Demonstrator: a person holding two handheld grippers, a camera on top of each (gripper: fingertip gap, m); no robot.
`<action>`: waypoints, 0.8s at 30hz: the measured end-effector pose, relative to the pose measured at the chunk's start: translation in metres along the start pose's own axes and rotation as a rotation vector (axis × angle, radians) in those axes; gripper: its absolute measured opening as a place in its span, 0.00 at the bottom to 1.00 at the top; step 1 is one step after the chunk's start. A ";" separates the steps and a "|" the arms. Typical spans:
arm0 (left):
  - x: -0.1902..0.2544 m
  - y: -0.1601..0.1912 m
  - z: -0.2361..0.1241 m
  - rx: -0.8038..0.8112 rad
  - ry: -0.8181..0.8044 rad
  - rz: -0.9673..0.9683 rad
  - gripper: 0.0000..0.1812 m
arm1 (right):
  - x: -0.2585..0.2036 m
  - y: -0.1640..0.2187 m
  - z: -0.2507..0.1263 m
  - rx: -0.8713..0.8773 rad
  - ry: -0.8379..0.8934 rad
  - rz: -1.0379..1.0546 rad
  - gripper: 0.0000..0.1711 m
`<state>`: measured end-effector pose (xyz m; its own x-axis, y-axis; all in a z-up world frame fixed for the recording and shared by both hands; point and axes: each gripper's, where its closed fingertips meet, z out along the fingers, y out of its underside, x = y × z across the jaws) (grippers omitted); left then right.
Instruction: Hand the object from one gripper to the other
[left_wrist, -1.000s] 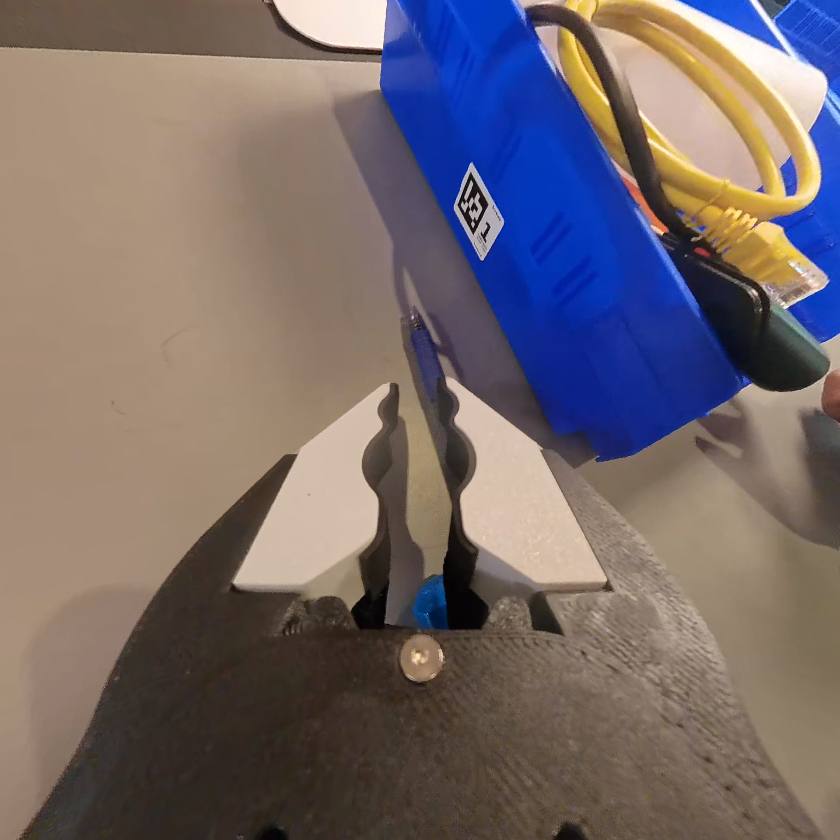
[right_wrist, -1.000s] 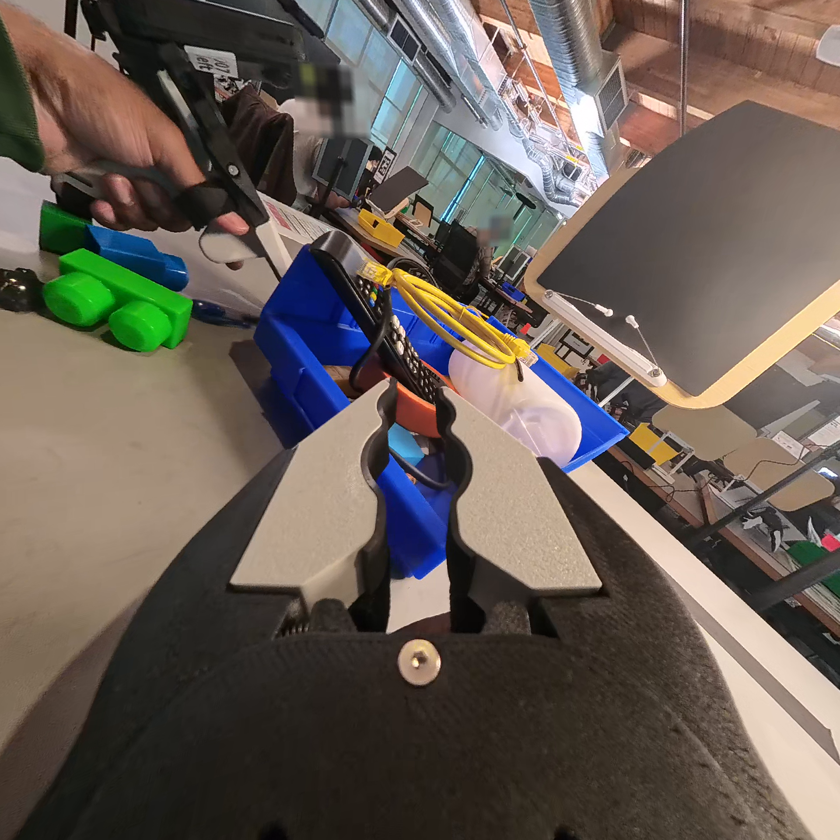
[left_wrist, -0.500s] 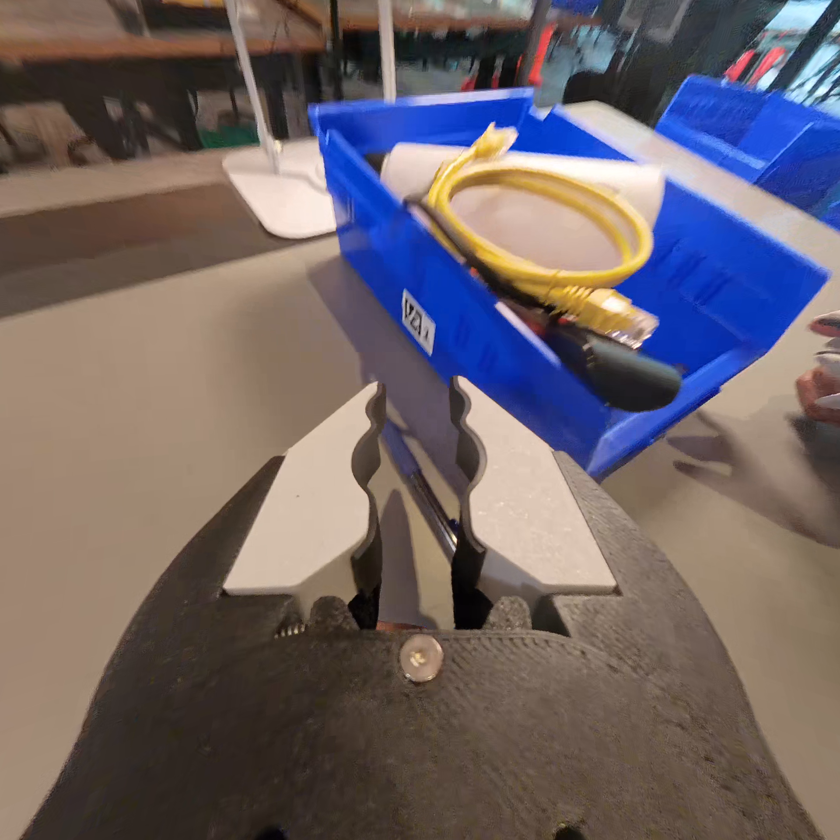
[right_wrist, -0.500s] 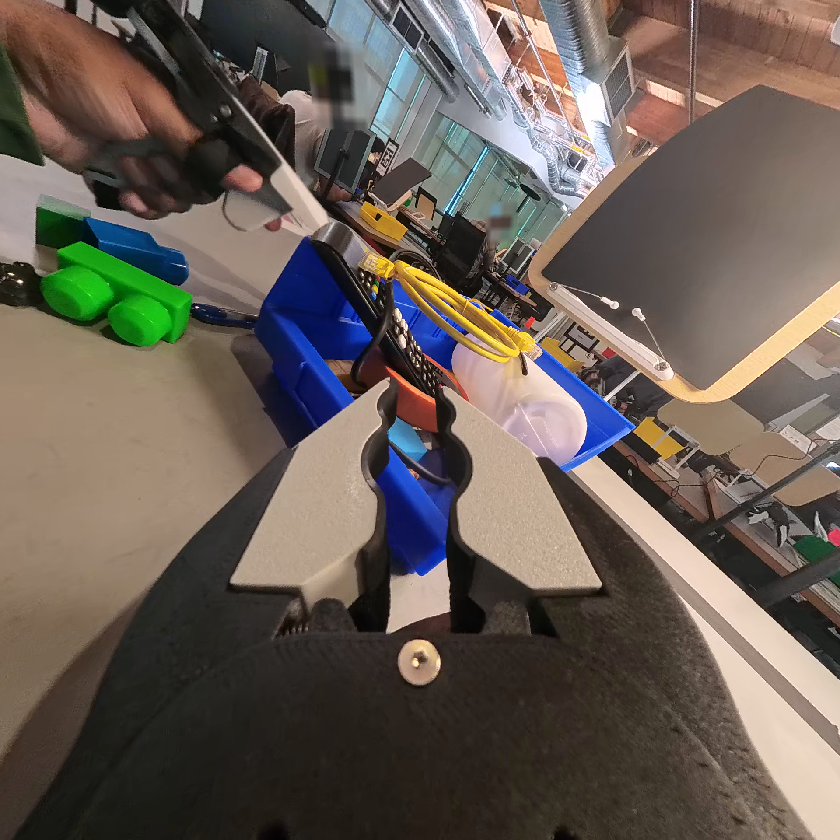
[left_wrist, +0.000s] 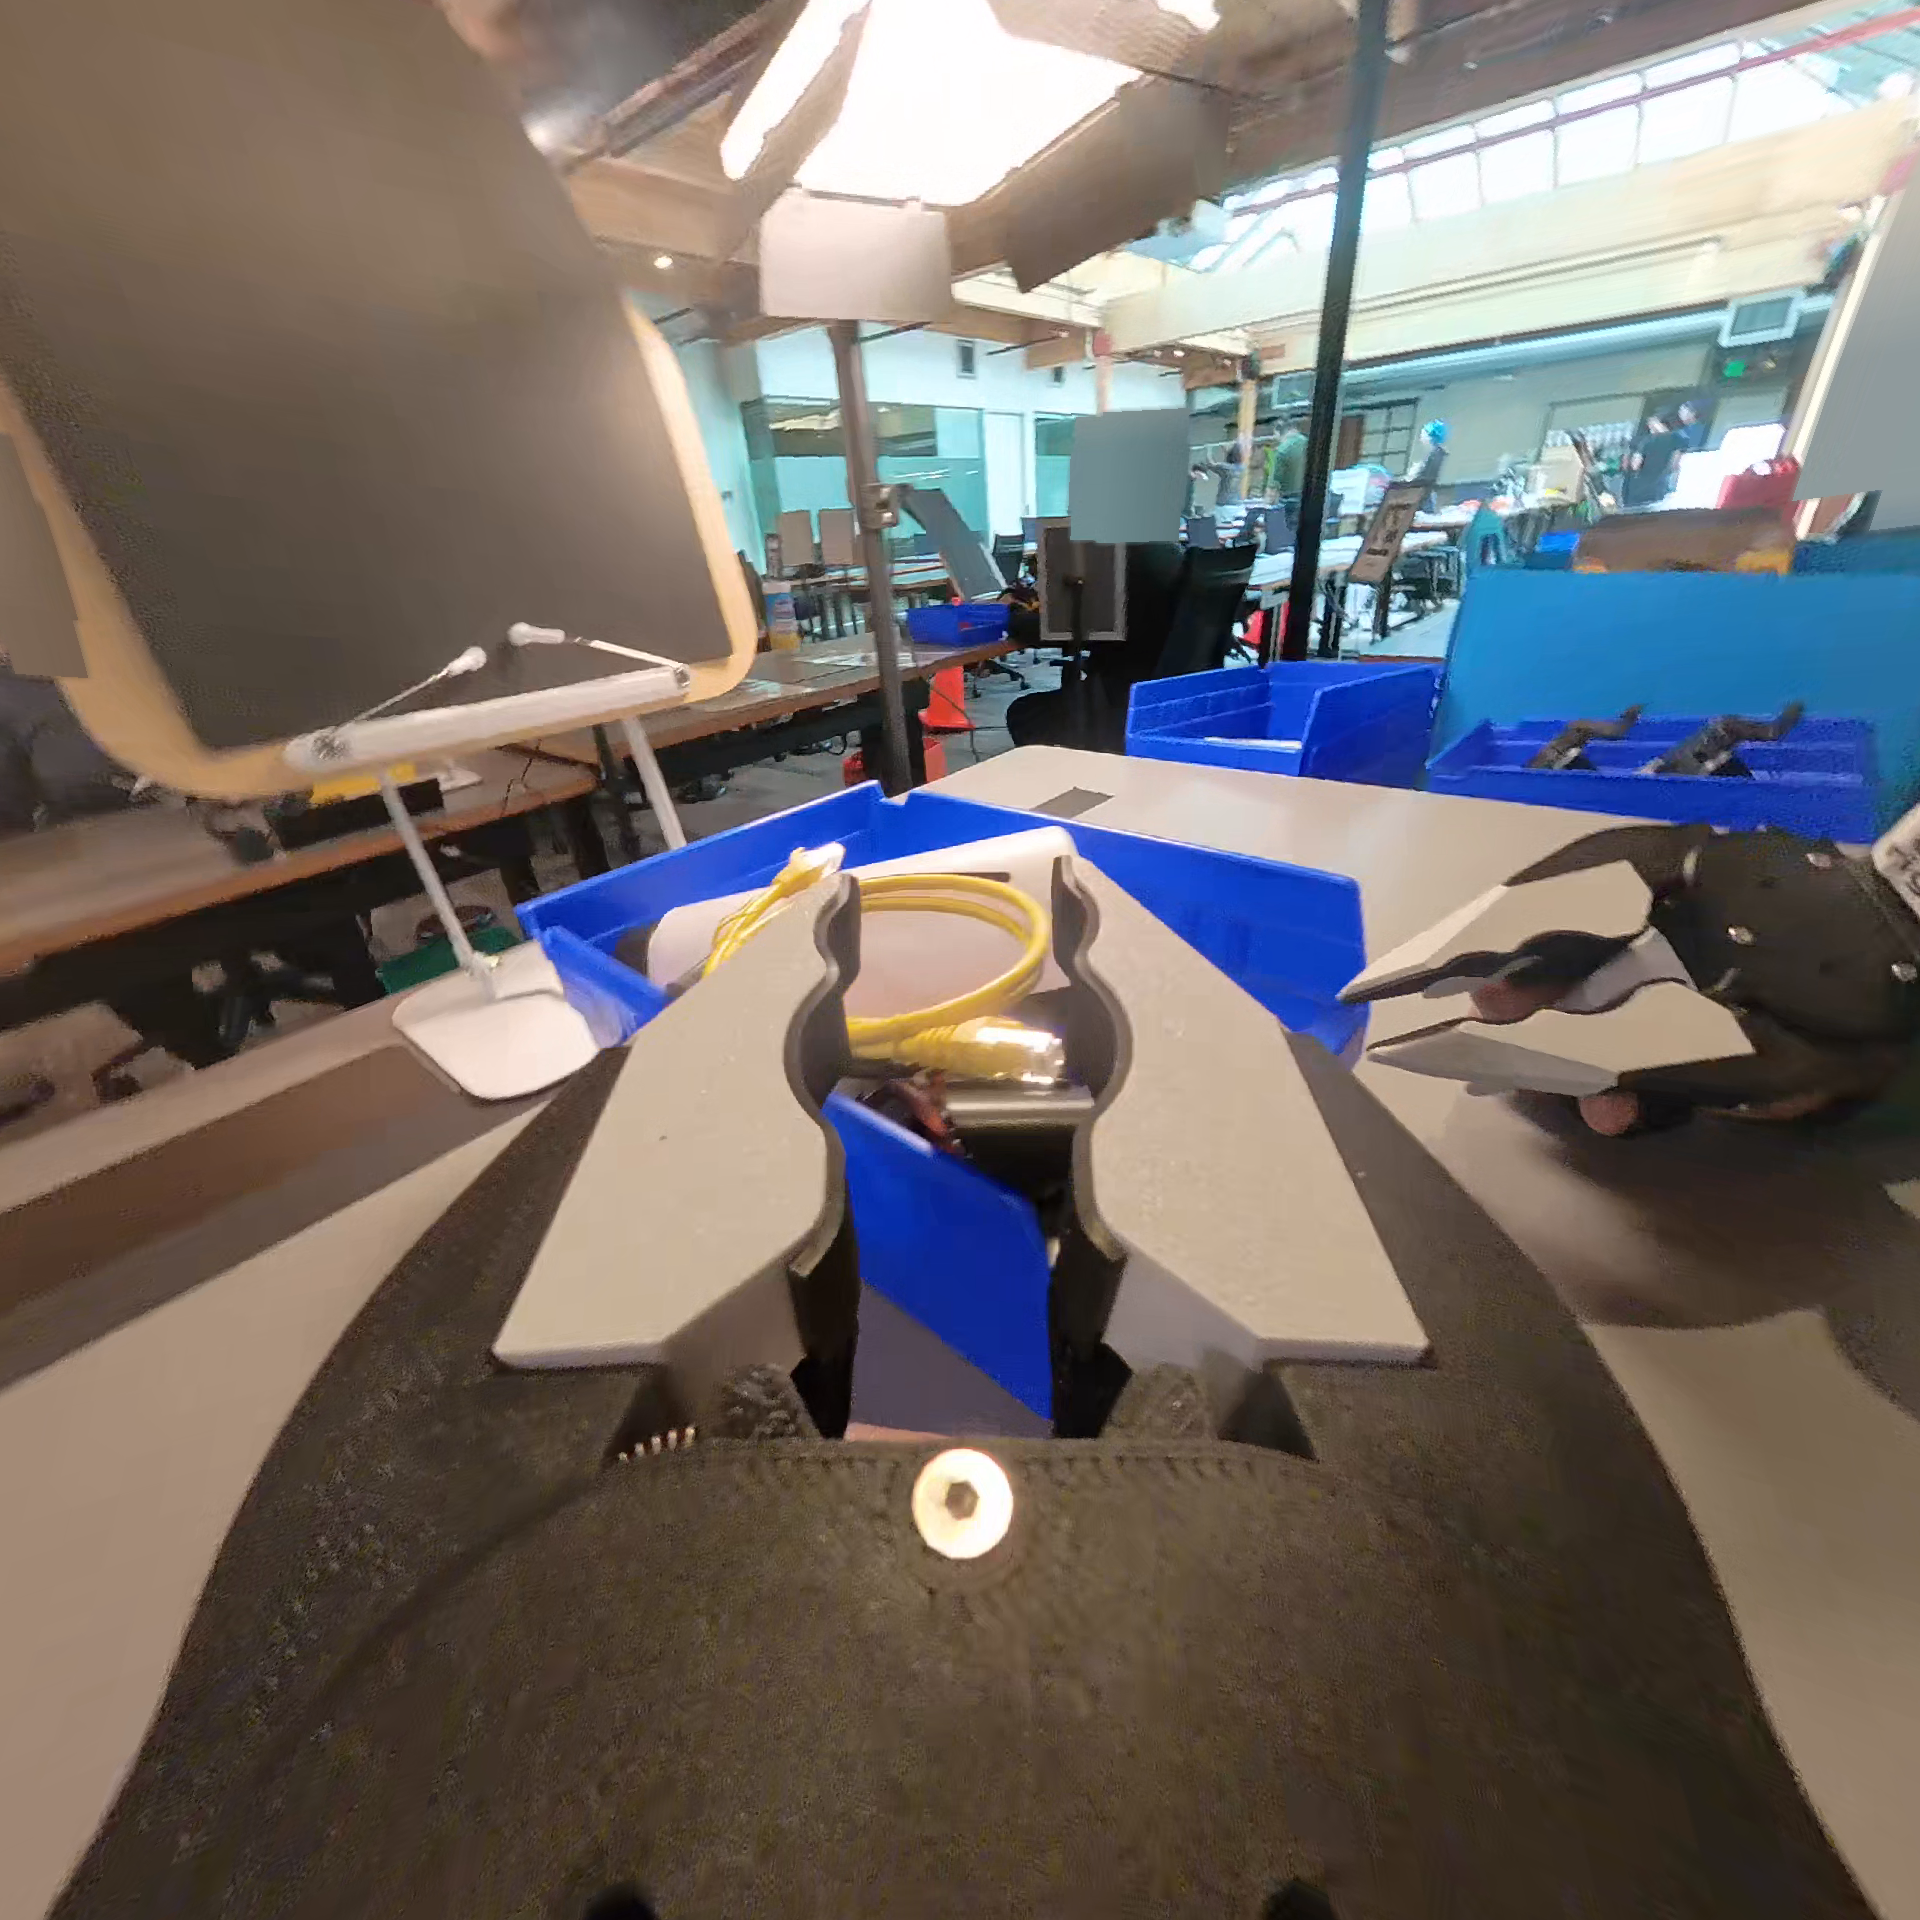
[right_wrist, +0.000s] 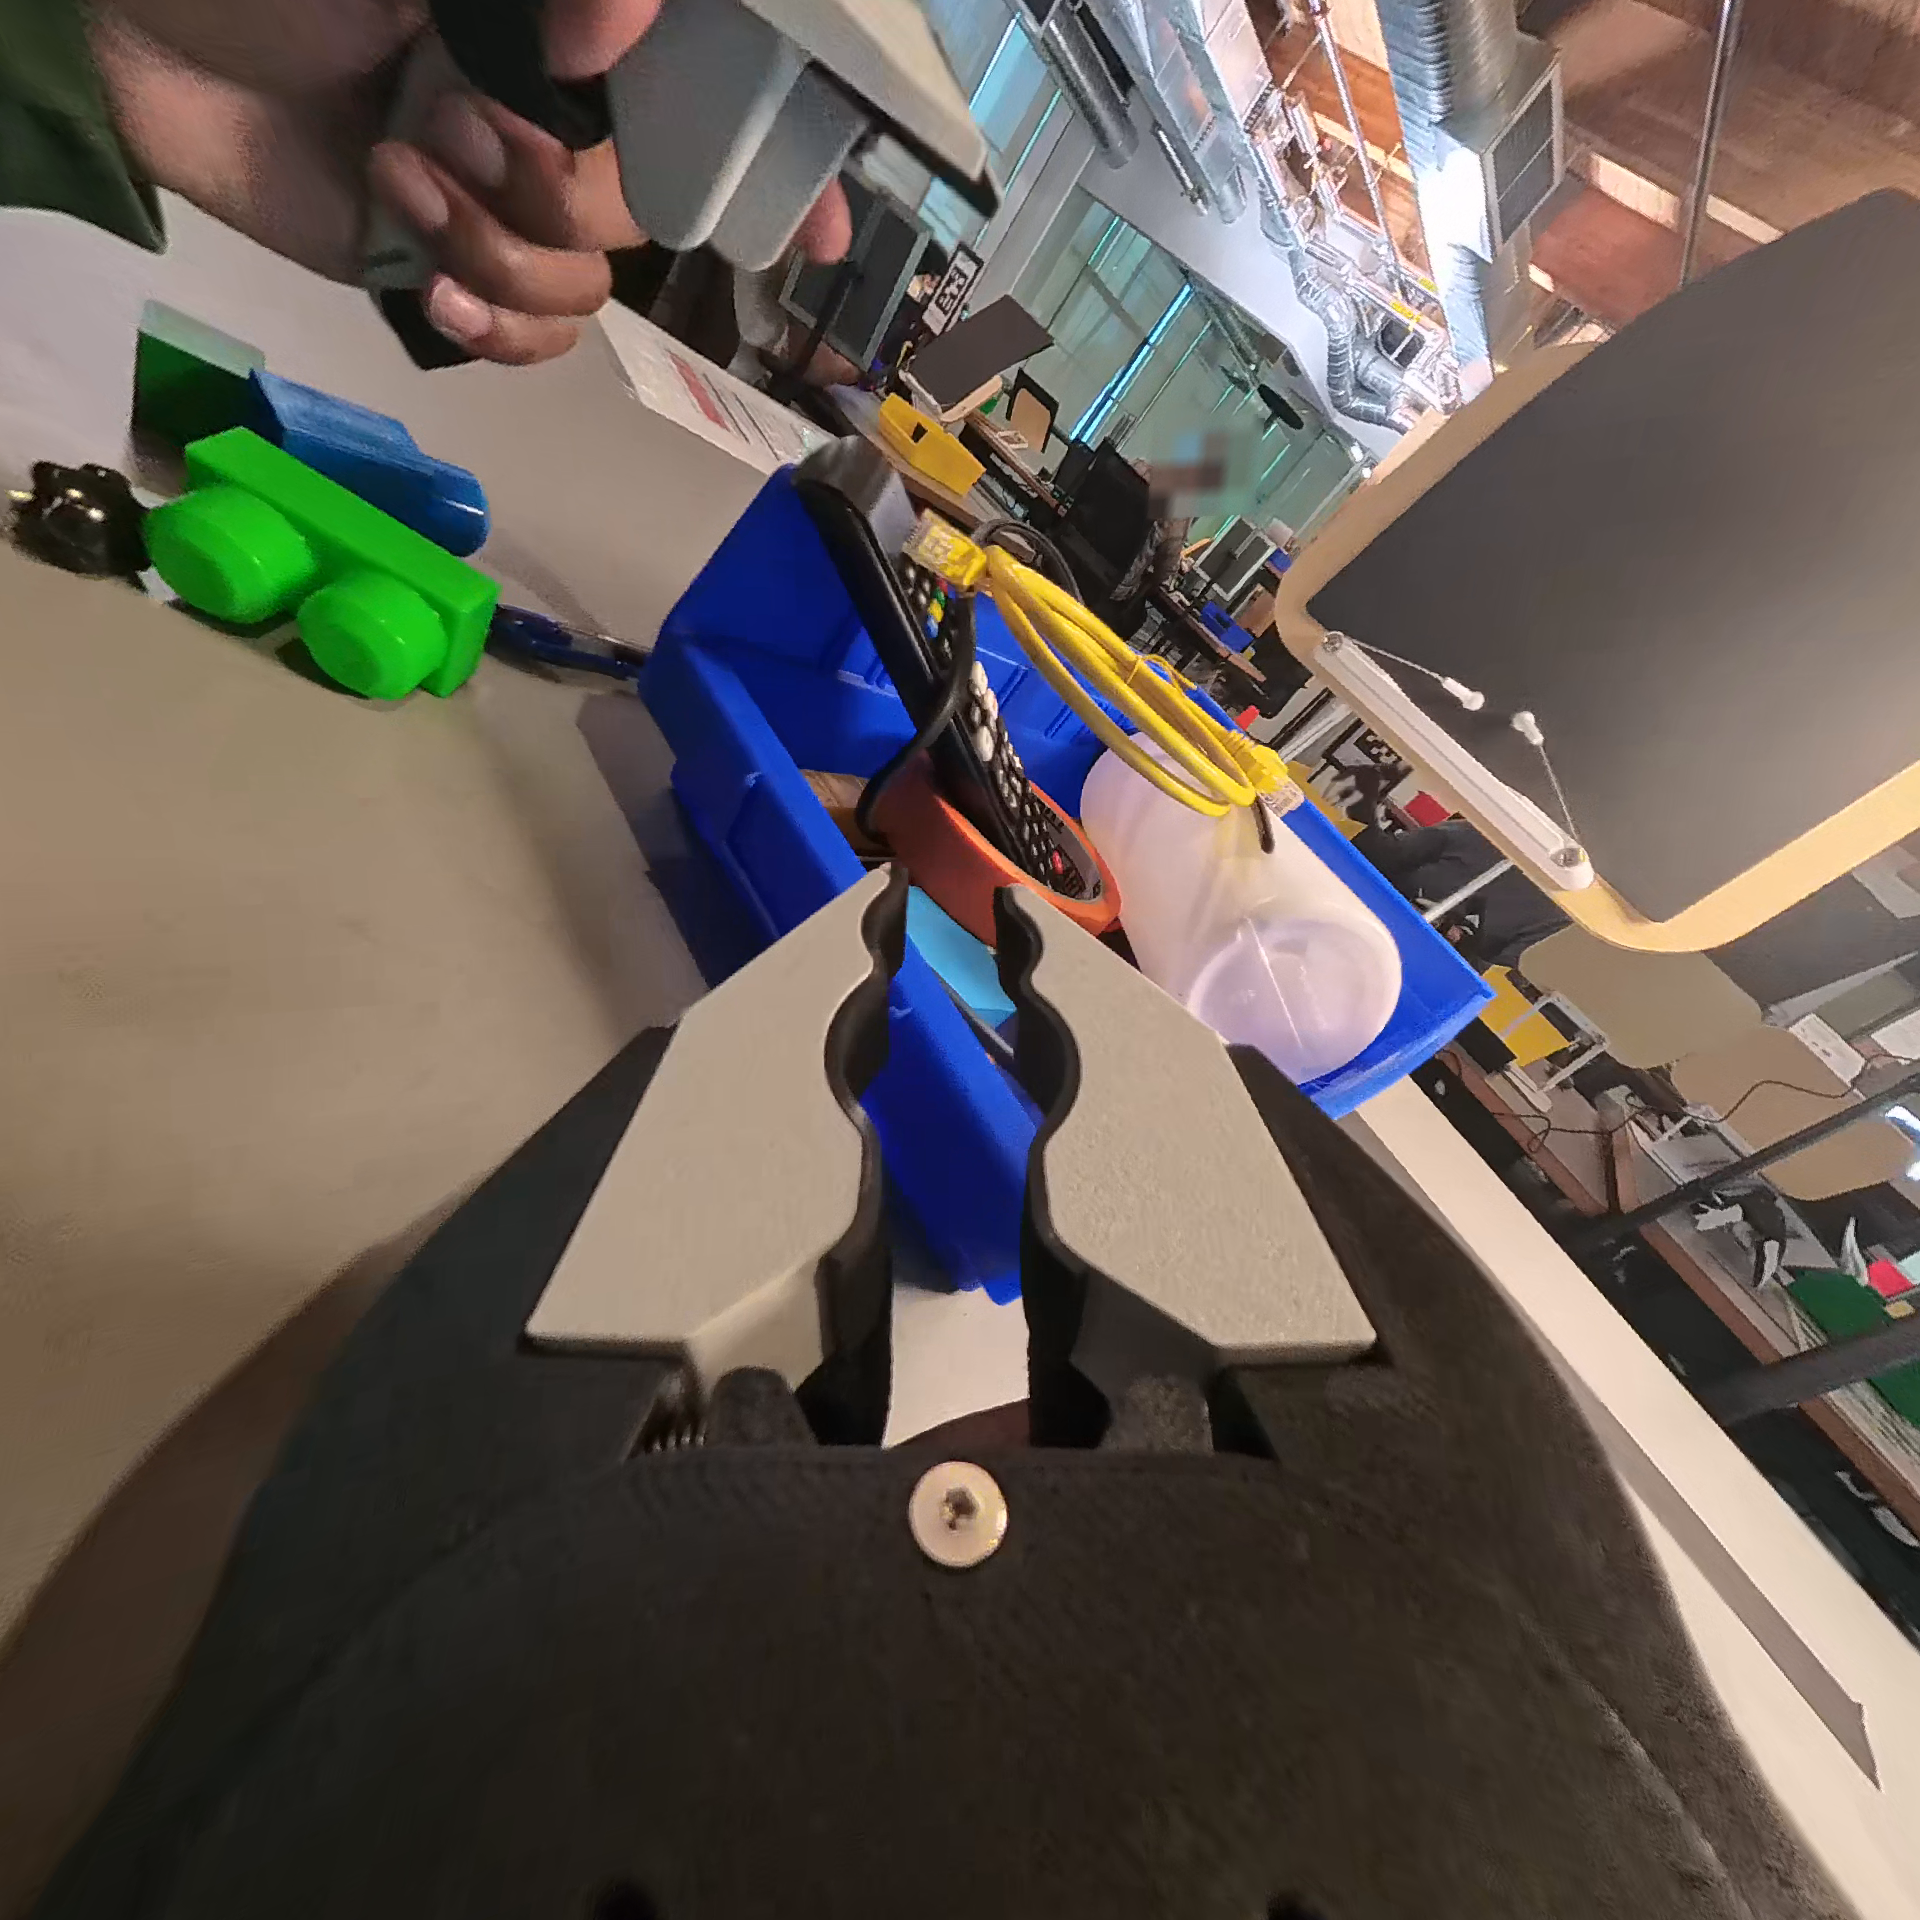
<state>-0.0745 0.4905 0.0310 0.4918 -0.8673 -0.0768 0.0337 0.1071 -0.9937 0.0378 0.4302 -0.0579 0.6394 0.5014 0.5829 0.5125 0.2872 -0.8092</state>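
Left gripper (left_wrist: 954, 914) has swung up off the table — jaws apart, empty | right gripper (right_wrist: 948, 914) jaws apart too; blue bin (right_wrist: 769, 727) ahead, yellow cable (left_wrist: 966, 977) coiled inside

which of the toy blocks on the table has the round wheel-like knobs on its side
The bright green block, nearest the camera; two round knobs face outward. The blue block behind it and the darker green one show none.
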 end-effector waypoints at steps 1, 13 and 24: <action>0.007 -0.001 0.001 -0.001 0.019 0.028 0.21 | -0.002 0.000 0.000 -0.001 -0.003 -0.011 0.10; 0.053 0.014 0.038 -0.237 0.021 0.192 0.21 | -0.008 0.002 0.000 -0.017 -0.004 -0.086 0.10; 0.062 0.021 0.117 -0.605 0.163 0.653 0.35 | -0.016 0.000 0.000 -0.008 -0.034 -0.110 0.10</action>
<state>0.0589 0.4963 0.0146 0.1221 -0.7867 -0.6052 -0.6947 0.3677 -0.6182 0.0278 0.4221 -0.0671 0.5592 0.4944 0.6654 0.5832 0.3359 -0.7397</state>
